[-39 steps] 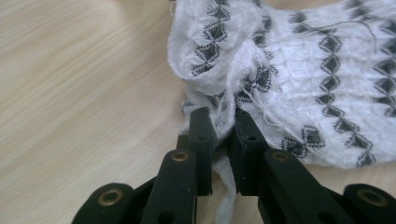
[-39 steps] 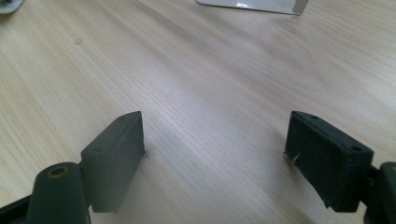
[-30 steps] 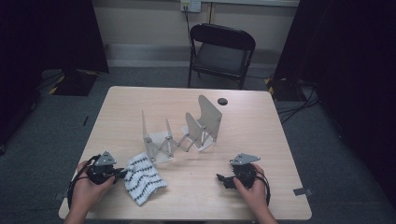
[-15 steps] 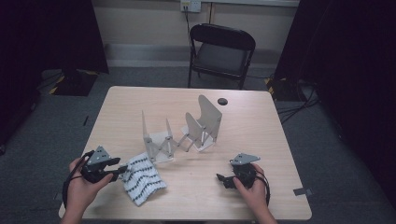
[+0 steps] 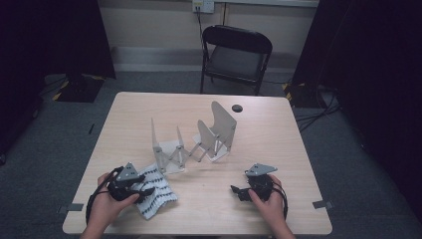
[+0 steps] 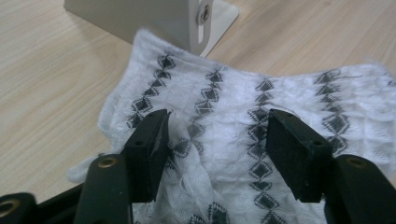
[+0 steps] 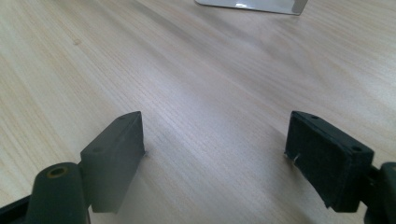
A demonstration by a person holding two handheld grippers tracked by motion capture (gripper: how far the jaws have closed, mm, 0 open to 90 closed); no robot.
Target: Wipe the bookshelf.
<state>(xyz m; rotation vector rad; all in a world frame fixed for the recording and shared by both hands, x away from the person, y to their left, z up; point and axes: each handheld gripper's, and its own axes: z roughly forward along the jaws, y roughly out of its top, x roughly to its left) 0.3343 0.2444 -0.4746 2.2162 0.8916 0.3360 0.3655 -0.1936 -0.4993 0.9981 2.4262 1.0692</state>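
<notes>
Patterned cloth between the half-open, just-opening jaws of the low left hand-held gripper.

The light wooden table carries a white cloth with black diamonds, a grey expanding metal rack and a small black disc.

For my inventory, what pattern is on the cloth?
White knit cloth with rows of black diamonds, clearest in left gripper view.
</notes>
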